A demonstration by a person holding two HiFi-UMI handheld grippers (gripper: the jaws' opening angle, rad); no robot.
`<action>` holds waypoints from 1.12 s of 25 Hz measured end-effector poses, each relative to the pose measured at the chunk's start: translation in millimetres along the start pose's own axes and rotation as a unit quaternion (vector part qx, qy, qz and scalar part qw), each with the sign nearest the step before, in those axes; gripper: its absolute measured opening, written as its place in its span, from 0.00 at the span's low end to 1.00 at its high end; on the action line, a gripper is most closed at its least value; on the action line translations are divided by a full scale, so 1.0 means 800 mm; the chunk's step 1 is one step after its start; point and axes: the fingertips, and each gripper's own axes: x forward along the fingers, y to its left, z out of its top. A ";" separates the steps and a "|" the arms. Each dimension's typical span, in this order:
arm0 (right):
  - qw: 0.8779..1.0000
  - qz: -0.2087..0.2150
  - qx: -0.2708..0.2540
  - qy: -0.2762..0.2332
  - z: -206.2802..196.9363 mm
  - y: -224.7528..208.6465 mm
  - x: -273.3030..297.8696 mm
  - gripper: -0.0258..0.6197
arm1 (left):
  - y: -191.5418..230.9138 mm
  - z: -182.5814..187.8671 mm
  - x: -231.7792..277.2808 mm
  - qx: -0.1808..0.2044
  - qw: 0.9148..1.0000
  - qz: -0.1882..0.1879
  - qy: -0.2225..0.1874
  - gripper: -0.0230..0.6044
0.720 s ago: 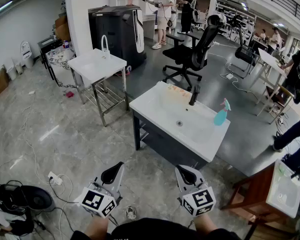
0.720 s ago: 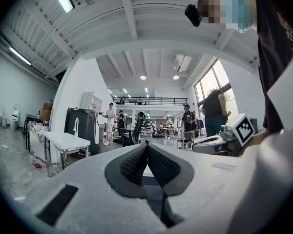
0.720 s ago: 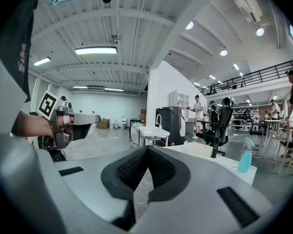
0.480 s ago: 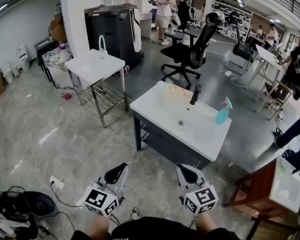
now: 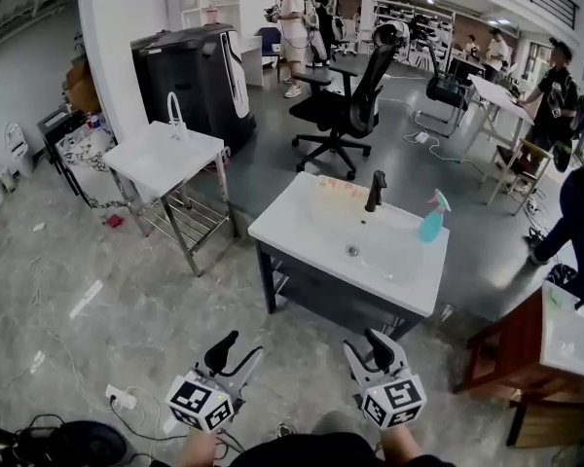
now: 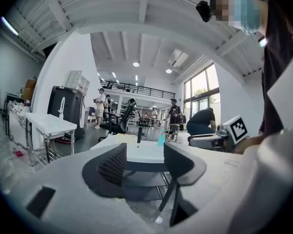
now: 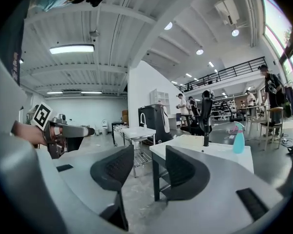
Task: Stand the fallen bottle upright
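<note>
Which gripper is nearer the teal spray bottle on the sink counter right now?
Right. The right gripper sits short of the sink counter, below and slightly left of the spray bottle in the head view; the left gripper is farther left. Neither touches it.

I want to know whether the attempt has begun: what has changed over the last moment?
The left tool and right tool have sunk slightly lower in the head view, both open and empty; nothing was taken or released. The blue spray bottle stands as before on the white sink counter near the black faucet, untouched.
</note>
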 end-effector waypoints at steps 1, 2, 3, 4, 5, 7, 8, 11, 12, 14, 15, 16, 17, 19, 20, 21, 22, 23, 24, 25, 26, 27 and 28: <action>1.000 -0.004 0.003 0.003 -0.003 0.002 0.004 0.33 | 0.008 -0.003 0.002 -0.005 1.000 -0.003 0.000 0.41; 1.000 -0.006 0.004 0.006 -0.006 0.005 0.008 0.33 | 0.015 -0.005 0.005 -0.013 1.000 -0.004 -0.001 0.41; 1.000 -0.008 0.003 0.010 -0.007 0.007 0.012 0.34 | 0.022 -0.006 0.009 -0.020 1.000 -0.007 -0.002 0.41; 1.000 -0.010 0.001 0.014 -0.008 0.007 0.017 0.34 | 0.027 -0.007 0.013 -0.025 1.000 -0.010 -0.003 0.41; 1.000 -0.013 0.001 0.016 -0.008 0.004 0.023 0.34 | 0.032 -0.008 0.018 -0.028 1.000 -0.015 -0.003 0.41; 1.000 -0.019 0.003 0.018 -0.007 -0.005 0.037 0.34 | 0.042 -0.011 0.032 -0.031 0.999 -0.020 0.001 0.41; 1.000 -0.020 0.005 0.020 -0.007 -0.011 0.045 0.34 | 0.049 -0.012 0.040 -0.034 0.999 -0.021 0.003 0.42; 1.000 -0.015 0.004 0.024 -0.004 -0.028 0.073 0.34 | 0.070 -0.012 0.066 -0.043 0.999 -0.019 0.004 0.41; 1.000 -0.014 0.003 0.025 -0.002 -0.034 0.084 0.34 | 0.077 -0.011 0.075 -0.045 0.999 -0.016 0.004 0.42; 1.000 -0.014 0.001 0.025 0.003 -0.051 0.107 0.34 | 0.093 -0.006 0.094 -0.046 0.999 -0.011 0.002 0.42; 1.000 -0.015 -0.001 0.026 0.005 -0.061 0.119 0.34 | 0.102 -0.003 0.105 -0.045 0.999 -0.009 0.001 0.42; 1.000 -0.015 -0.003 0.026 0.008 -0.071 0.132 0.34 | 0.110 0.000 0.117 -0.045 0.999 -0.007 0.000 0.42; 1.000 -0.013 -0.004 0.027 0.009 -0.083 0.146 0.34 | 0.119 0.003 0.129 -0.045 0.999 -0.005 0.001 0.42; 1.000 -0.007 -0.005 0.029 0.011 -0.107 0.175 0.34 | 0.137 0.008 0.158 -0.046 0.999 0.000 0.002 0.42; 1.000 -0.005 -0.006 0.031 0.013 -0.119 0.189 0.34 | 0.146 0.011 0.174 -0.047 0.999 0.003 0.002 0.42; 0.999 -0.004 -0.008 0.032 0.016 -0.132 0.203 0.34 | 0.154 0.015 0.190 -0.048 0.999 0.004 0.000 0.42; 0.999 -0.003 -0.011 0.034 0.019 -0.144 0.216 0.34 | 0.162 0.020 0.206 -0.048 0.999 0.005 -0.001 0.42; 0.999 -0.003 -0.015 0.035 0.023 -0.156 0.230 0.34 | 0.170 0.025 0.224 -0.049 0.999 0.006 -0.003 0.42; 0.999 -0.002 -0.019 0.035 0.026 -0.168 0.244 0.34 | 0.177 0.029 0.241 -0.049 0.999 0.006 -0.004 0.42; 0.999 -0.001 -0.022 0.036 0.029 -0.179 0.257 0.34 | 0.183 0.032 0.258 -0.049 0.999 0.006 -0.006 0.42; 0.999 0.002 -0.024 0.036 0.031 -0.191 0.270 0.34 | 0.189 0.035 0.275 -0.050 0.999 0.006 -0.007 0.42; 0.999 0.004 -0.026 0.037 0.032 -0.201 0.282 0.34 | 0.194 0.038 0.292 -0.050 0.999 0.006 -0.008 0.42; 0.999 0.007 -0.028 0.038 0.034 -0.211 0.292 0.34 | 0.199 0.041 0.307 -0.049 0.999 0.006 -0.009 0.42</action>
